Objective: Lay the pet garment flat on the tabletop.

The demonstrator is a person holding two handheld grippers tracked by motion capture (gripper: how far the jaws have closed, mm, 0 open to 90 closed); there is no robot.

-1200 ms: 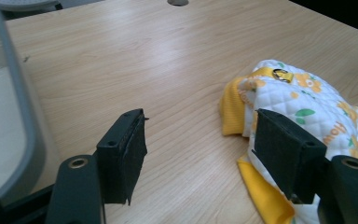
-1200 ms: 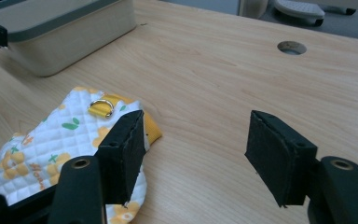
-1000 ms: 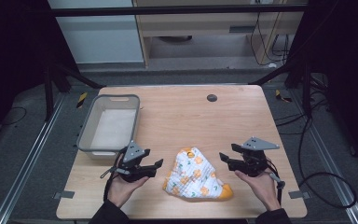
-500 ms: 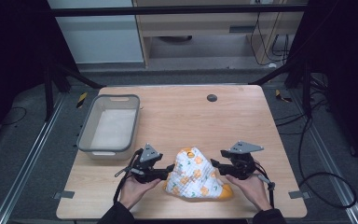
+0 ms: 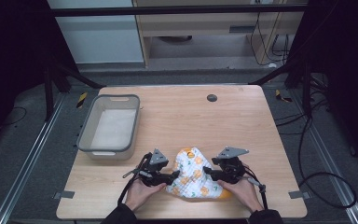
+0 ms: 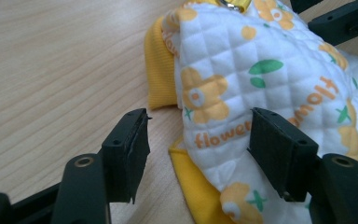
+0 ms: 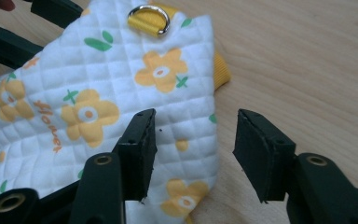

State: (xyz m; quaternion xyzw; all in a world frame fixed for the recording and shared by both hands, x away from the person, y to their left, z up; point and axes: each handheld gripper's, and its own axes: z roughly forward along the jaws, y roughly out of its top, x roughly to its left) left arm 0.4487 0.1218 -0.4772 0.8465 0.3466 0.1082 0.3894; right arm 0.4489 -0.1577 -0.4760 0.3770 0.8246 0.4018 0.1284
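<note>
Wooden worktop (image 5: 242, 116), lower centre — quilted flower-print pet garment (image 5: 193, 175). Left claw (image 5: 173, 176) and right claw (image 5: 208, 171), wider apart a second ago, now flank it, jaws open — pickup imminent.

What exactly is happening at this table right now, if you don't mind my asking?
A person holds a two-jaw gripper in each hand and works on a small quilted garment with a yellow flower print, lying at the table's near edge. The left gripper and right gripper sit at opposite sides of it, jaws open over its edges, nothing clamped yet. A grey bin stands at the left, apart from the garment.
</note>
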